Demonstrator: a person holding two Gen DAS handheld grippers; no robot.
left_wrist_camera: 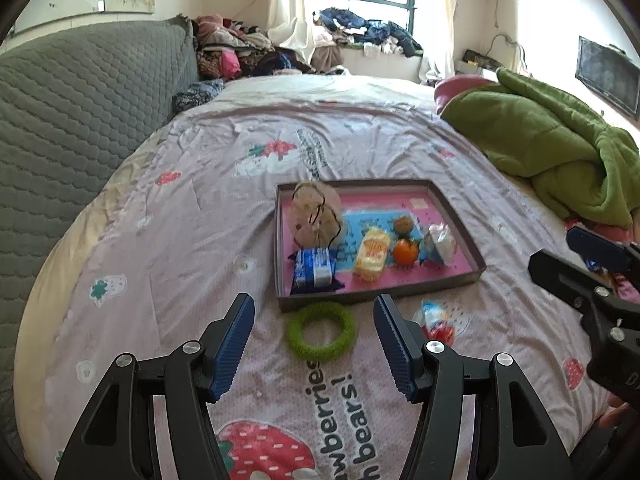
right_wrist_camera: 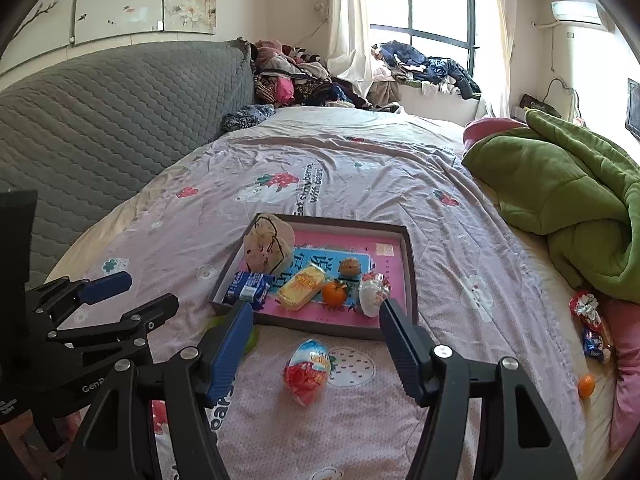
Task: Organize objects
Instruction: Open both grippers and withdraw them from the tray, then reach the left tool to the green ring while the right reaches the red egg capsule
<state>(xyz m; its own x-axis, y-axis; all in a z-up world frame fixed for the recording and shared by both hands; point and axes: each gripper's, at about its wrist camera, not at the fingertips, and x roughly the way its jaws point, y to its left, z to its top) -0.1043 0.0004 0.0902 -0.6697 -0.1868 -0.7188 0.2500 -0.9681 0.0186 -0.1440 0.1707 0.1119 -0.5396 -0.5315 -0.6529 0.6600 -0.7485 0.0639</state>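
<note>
Tray sits mid-bed on the strawberry-print sheet, holding a blue packet, yellow snack, orange and more. Green ring lies just near of the tray; left claw gapes wide, empty, above it. Egg-shaped sweet lies between the spread pads of the right claw, untouched.

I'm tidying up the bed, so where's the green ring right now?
The green ring lies flat on the bedsheet just outside the near edge of the tray, between the left gripper's open fingers in the left wrist view.
</note>
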